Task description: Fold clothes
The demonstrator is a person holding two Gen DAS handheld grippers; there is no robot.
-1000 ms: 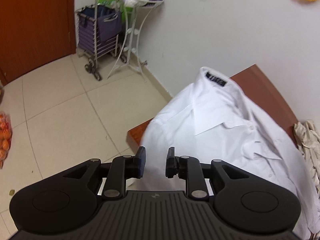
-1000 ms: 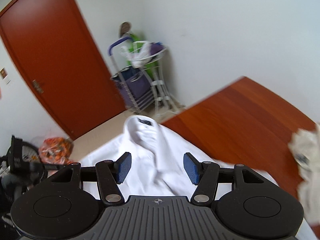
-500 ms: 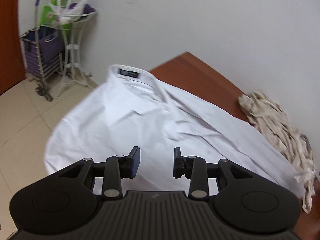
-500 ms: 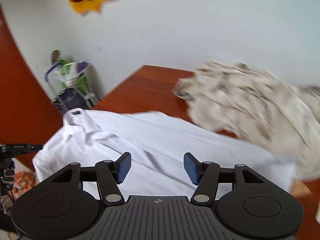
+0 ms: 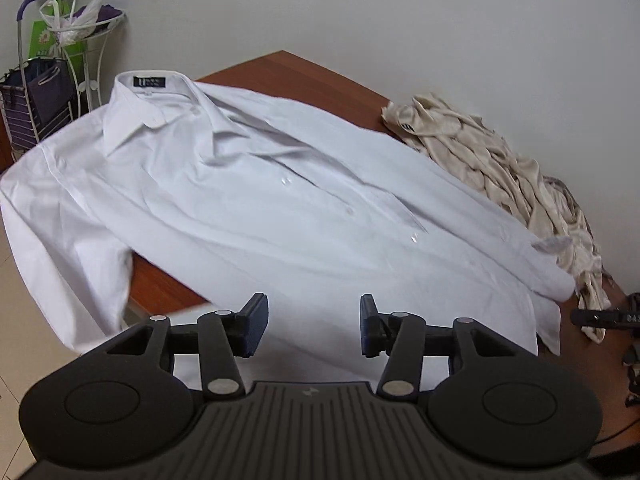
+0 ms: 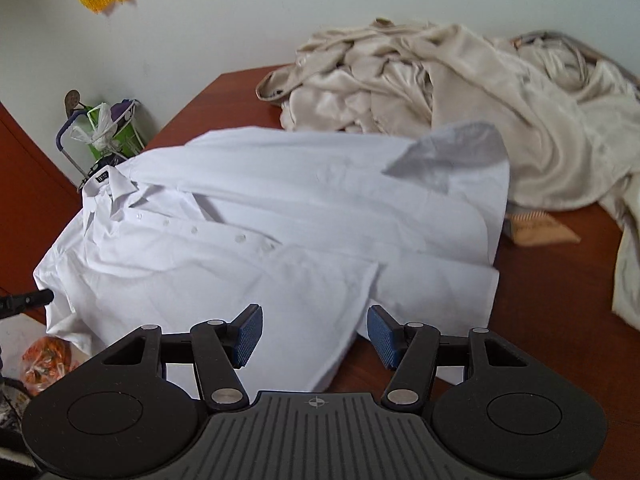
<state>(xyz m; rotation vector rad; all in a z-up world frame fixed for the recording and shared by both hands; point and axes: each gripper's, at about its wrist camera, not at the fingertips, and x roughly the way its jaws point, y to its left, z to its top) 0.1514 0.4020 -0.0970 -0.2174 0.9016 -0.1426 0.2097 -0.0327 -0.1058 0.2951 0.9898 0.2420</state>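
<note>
A reddish wooden table [image 5: 304,70] carries a white dress shirt [image 5: 256,200] lying front up, collar at the far left corner, one sleeve hanging over the left edge. A crumpled beige garment [image 6: 460,92] is heaped along the far right edge. Both hand-held grippers tilt steeply down over the shirt's hem. The left hand-held gripper [image 5: 314,330] has just been opening, nothing between its jaws; the right hand-held gripper [image 6: 316,334] is spread, empty.

I can read no text anywhere. At eleven o'clock from my left hand-held gripper [image 5: 312,326], the white shirt [image 5: 248,200] has a dark collar label [image 5: 149,82]; its pale lettering is too small to read.
</note>
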